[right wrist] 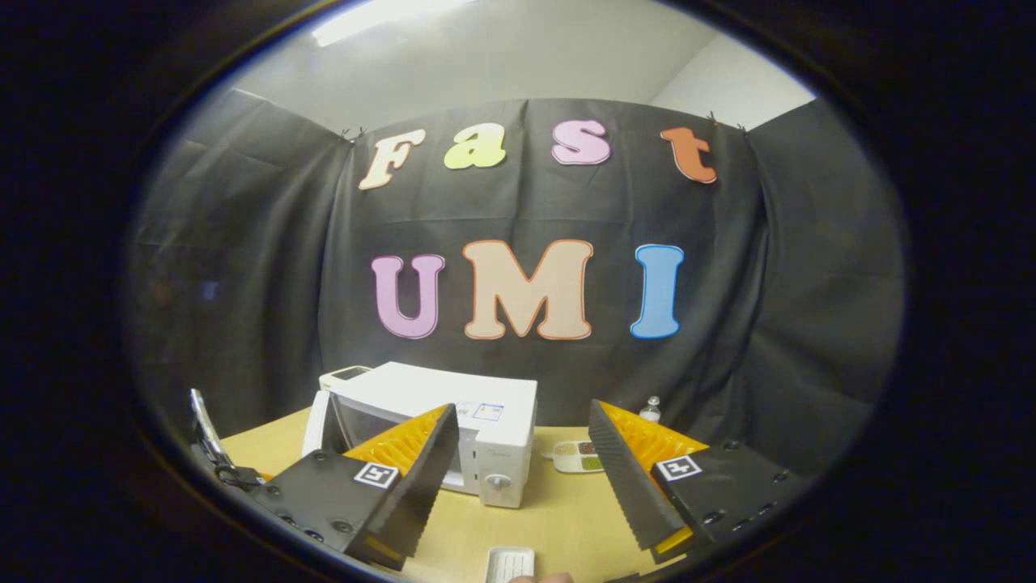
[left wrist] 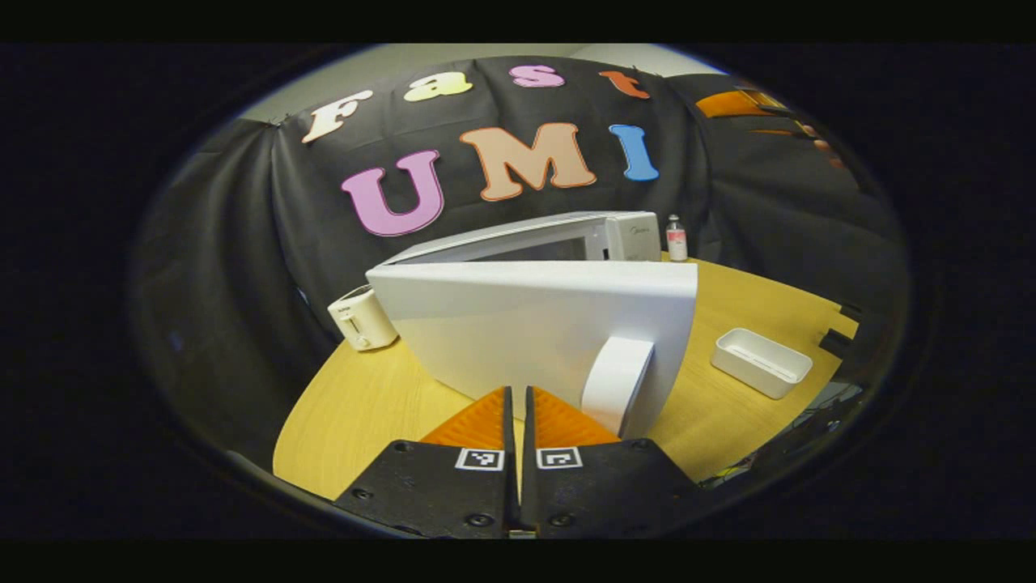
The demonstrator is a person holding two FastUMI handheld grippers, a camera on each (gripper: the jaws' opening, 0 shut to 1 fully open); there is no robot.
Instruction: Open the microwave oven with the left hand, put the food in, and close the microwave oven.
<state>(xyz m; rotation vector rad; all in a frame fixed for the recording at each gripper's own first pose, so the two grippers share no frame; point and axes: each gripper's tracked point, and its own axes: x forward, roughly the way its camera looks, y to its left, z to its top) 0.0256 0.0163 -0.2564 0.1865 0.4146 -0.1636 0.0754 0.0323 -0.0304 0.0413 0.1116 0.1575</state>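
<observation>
Microwave oven [left wrist: 566,239] sits toward the far side of the round wooden tabletop [left wrist: 364,405], and in the left gripper view I see its white door [left wrist: 518,324] swung wide open toward me, the curved white handle [left wrist: 617,382] standing out from the door's near face. My left gripper [left wrist: 518,405] is low in front of that door, its fingers [left wrist: 479,421] pressed together with only a thin slit between them and nothing held; the handle lies just to the right of the tips, and I cannot tell whether they touch the door. A small white toaster [left wrist: 362,318] stands on the left of the tabletop beside the door, a small bottle [left wrist: 677,238] stands at the far edge just right of the oven, and an empty white tray [left wrist: 761,362] rests on the right, well apart from the door. In the right gripper view my right gripper [right wrist: 522,461] is raised, with its fingers [right wrist: 421,478] spread wide and holding nothing. Between them I see the oven farther off, and to its right, on the tabletop, a small divided dish of food [right wrist: 579,456]. Another white tray edge [right wrist: 510,563] shows at the near bottom.
</observation>
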